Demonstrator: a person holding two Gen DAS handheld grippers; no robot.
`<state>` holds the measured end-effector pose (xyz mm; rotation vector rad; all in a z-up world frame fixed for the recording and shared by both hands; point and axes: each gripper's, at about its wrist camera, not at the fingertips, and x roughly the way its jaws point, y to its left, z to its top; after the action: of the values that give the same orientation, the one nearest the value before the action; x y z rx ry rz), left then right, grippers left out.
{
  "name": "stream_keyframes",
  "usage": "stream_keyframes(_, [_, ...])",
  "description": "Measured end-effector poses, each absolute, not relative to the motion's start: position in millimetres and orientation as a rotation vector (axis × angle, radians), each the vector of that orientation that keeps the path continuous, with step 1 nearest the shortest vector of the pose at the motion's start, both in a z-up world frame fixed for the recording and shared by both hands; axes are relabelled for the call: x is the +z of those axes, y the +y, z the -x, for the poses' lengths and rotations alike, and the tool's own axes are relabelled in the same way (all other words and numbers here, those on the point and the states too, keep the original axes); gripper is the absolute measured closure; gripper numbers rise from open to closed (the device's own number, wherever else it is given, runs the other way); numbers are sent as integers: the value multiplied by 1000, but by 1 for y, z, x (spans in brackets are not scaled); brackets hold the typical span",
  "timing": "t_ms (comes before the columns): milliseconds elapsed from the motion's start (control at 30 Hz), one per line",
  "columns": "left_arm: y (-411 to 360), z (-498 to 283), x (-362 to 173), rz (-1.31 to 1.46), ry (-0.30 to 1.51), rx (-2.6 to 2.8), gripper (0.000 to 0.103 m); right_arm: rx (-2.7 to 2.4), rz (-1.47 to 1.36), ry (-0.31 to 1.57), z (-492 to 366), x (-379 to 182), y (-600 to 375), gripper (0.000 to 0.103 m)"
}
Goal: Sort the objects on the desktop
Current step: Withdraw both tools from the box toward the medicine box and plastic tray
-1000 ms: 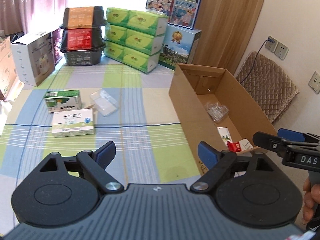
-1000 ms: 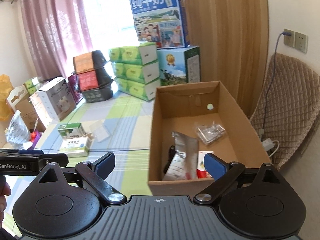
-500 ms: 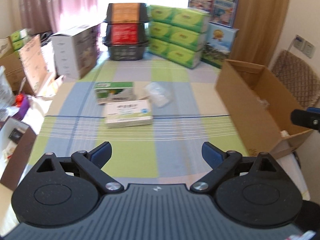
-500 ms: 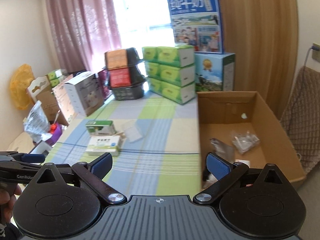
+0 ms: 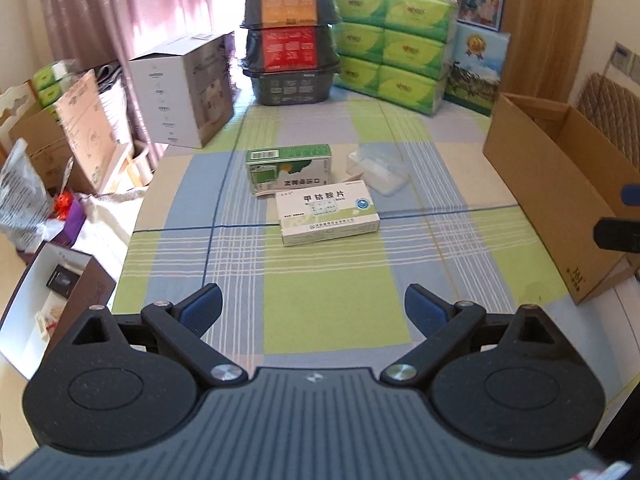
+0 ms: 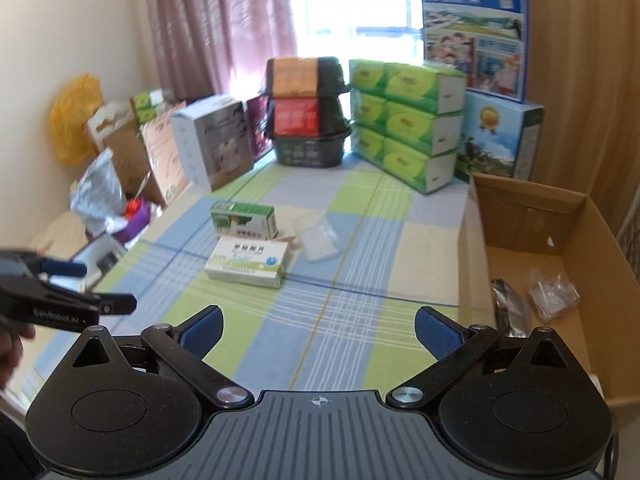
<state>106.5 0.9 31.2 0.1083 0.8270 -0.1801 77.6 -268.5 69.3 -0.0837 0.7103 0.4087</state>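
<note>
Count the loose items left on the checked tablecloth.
3: green box farthest back, white medicine box just in front, clear plastic packet to their right. None appear hidden.

The left wrist view looks forward and down along its gripper's 2 fingers, from above the near edge of the checked tablecloth (image 5: 332, 304), facing the window at 12 o'clock; the cardboard box (image 5: 552, 184) sits at 3 o'clock. The right wrist view sits a little farther right, facing the same way, and sees down into the cardboard box (image 6: 532, 224) at 3 o'clock. The 2 views share the white medicine box (image 5: 328, 216) (image 6: 248, 264), near in both, and the stacked goods at the far end.
</note>
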Motion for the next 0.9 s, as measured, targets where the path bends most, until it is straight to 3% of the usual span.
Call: stream_keyframes(900, [-18, -263, -53, -720, 783, -695, 10, 714, 488, 865, -262, -11, -211, 4])
